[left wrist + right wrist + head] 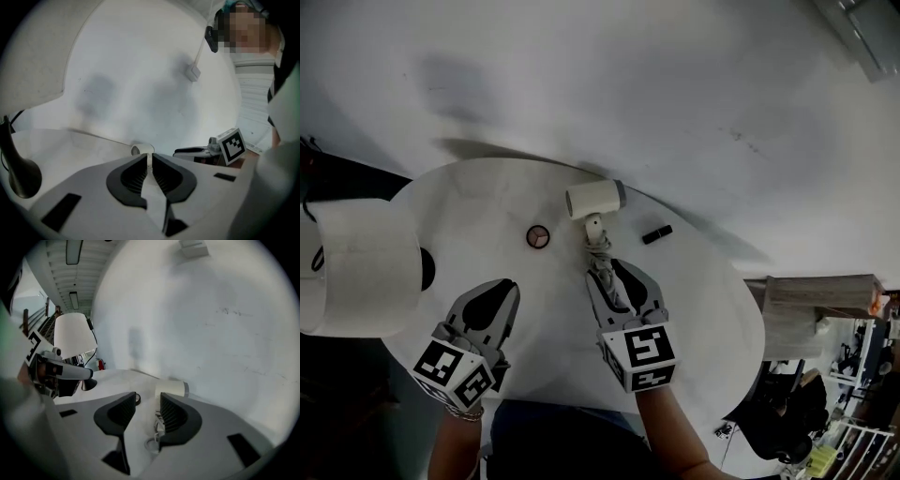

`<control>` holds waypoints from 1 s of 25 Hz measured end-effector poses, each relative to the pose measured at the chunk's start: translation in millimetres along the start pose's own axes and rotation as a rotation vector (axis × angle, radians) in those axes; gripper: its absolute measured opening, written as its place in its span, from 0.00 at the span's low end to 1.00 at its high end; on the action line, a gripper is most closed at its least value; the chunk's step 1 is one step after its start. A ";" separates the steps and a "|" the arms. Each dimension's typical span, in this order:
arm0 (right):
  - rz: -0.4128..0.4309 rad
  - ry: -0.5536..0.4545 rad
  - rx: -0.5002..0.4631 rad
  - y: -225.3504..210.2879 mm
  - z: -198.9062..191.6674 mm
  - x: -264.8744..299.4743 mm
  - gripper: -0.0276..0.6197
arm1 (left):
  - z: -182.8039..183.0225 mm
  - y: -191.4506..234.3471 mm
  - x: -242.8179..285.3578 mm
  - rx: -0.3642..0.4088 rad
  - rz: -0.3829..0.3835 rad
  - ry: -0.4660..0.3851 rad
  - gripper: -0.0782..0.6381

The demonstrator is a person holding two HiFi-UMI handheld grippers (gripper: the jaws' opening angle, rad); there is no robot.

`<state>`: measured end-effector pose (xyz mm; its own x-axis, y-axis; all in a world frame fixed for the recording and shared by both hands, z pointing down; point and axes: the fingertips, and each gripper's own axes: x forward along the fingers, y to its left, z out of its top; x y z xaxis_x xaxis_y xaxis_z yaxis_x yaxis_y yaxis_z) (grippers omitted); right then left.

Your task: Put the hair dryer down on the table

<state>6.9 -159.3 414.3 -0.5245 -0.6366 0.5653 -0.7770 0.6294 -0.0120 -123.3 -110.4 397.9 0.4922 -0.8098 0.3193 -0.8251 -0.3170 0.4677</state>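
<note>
The hair dryer (594, 200) is seen lying on its side on the round white table (694, 309), toward the far edge, with its handle turned toward the person and its cord (600, 251) bunched just behind the handle. It is held by neither gripper. The right gripper (612, 274) is held just short of the cord; in the right gripper view its fingers (174, 414) are seen standing apart, with part of the cord visible low between them but not pressed by the pads. The left gripper (492, 298) is held well to the left of the dryer, and its fingers (136, 176) are seen brought together with nothing between them. A small round disc (538, 236) is seen left of the dryer, a small black object (656, 234) to its right, and a white lampshade (361, 267) at the table's left edge.
</note>
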 end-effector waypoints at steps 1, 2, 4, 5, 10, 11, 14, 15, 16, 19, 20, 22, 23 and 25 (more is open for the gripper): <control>-0.003 -0.005 -0.008 1.3 1.0 -3.8 0.31 | 1.0 -1.6 -3.2 0.002 -0.001 -0.004 0.18; -0.003 -0.006 -0.014 2.9 1.1 -7.4 0.30 | 2.1 -2.9 -6.4 0.002 -0.001 -0.010 0.17; -0.003 -0.006 -0.017 6.0 0.8 -14.5 0.28 | 4.6 -5.4 -12.3 0.008 -0.002 -0.020 0.17; -0.004 -0.014 -0.018 7.4 1.9 -17.9 0.27 | 5.8 -6.8 -15.1 0.014 -0.003 -0.024 0.17; -0.013 -0.062 -0.026 13.2 10.7 -38.2 0.22 | 11.0 -15.3 -28.9 0.037 -0.008 -0.044 0.17; -0.016 -0.072 -0.027 13.9 12.6 -42.7 0.21 | 12.3 -17.7 -31.2 0.041 -0.009 -0.049 0.17; -0.028 -0.099 -0.030 14.6 16.8 -56.9 0.18 | 15.1 -27.1 -37.3 0.055 -0.019 -0.064 0.18; -0.032 -0.108 -0.030 15.2 17.9 -61.7 0.17 | 15.5 -30.2 -39.5 0.062 -0.023 -0.068 0.17; -0.035 -0.117 -0.029 16.3 19.0 -66.6 0.16 | 15.9 -33.2 -42.1 0.068 -0.027 -0.071 0.17; -0.041 -0.139 -0.027 20.1 21.8 -80.8 0.14 | 20.1 -41.3 -50.0 0.094 -0.024 -0.080 0.17; -0.043 -0.145 -0.027 20.8 22.7 -85.4 0.13 | 22.8 -44.4 -52.0 0.114 -0.019 -0.085 0.17; -0.047 -0.159 -0.024 21.1 24.0 -94.8 0.13 | 28.7 -52.2 -55.0 0.157 -0.014 -0.097 0.18; -0.051 -0.167 -0.022 20.7 24.5 -99.7 0.12 | 31.5 -56.7 -56.3 0.171 -0.018 -0.104 0.17; -0.061 -0.180 -0.021 20.0 25.8 -109.7 0.11 | 36.8 -65.8 -59.3 0.185 -0.033 -0.119 0.18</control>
<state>40.0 -88.3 330.8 -0.5323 -0.7419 0.4077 -0.8026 0.5954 0.0356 -108.4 -59.7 317.8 0.4927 -0.8464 0.2020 -0.8513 -0.4207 0.3136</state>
